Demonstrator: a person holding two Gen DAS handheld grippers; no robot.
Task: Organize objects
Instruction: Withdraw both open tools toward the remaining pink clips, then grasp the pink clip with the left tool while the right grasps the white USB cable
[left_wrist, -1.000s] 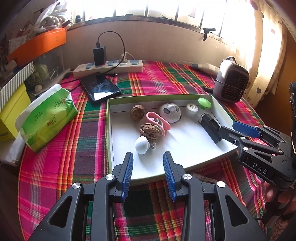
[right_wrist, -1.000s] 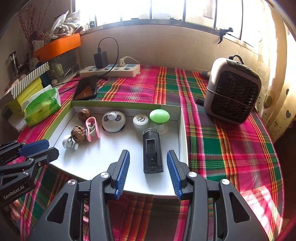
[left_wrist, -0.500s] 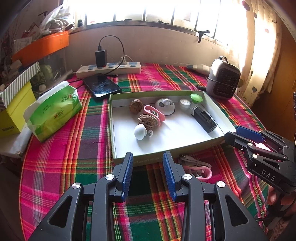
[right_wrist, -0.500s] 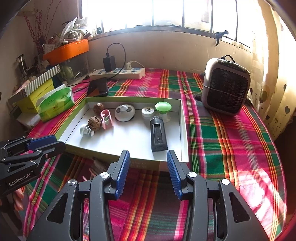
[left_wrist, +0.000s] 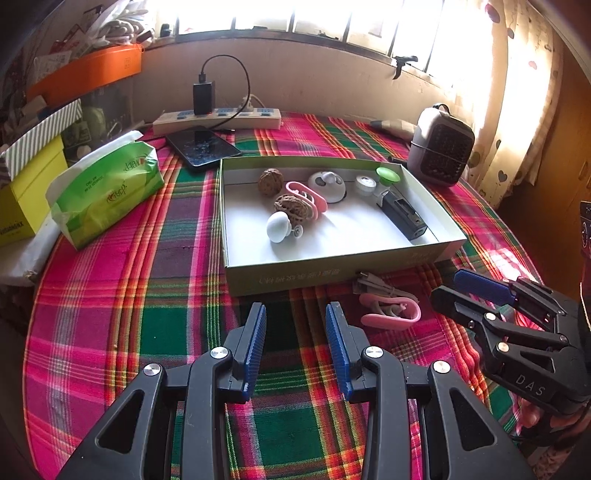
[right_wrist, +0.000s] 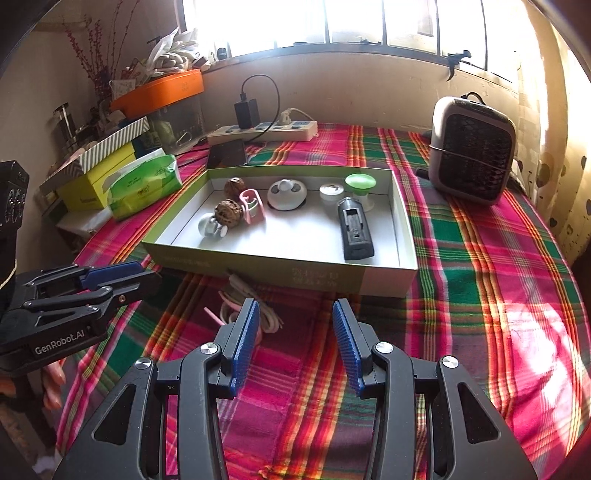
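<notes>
I hold both tools over the plaid-cloth tabletop (left_wrist: 110, 295), short of the tray (left_wrist: 332, 273). Left tool (left_wrist: 295, 332): jaws parted, nothing held. Right tool (right_wrist: 295, 332): same, empty. The cardboard tray's near wall stands straight and low. Just outside it lies a coiled cable (left_wrist: 388, 306) in a pink clip. Inside are two wrinkled walnuts (left_wrist: 291, 208) and a black block (right_wrist: 354, 229). Open cloth lies to the right.

I note woven plaid cloth (left_wrist: 177, 295) over the worktop, a matt cardboard tray (left_wrist: 332, 275), two rough wrinkled walnuts (left_wrist: 291, 208), and a glossy tissue pack (left_wrist: 107, 192).
</notes>
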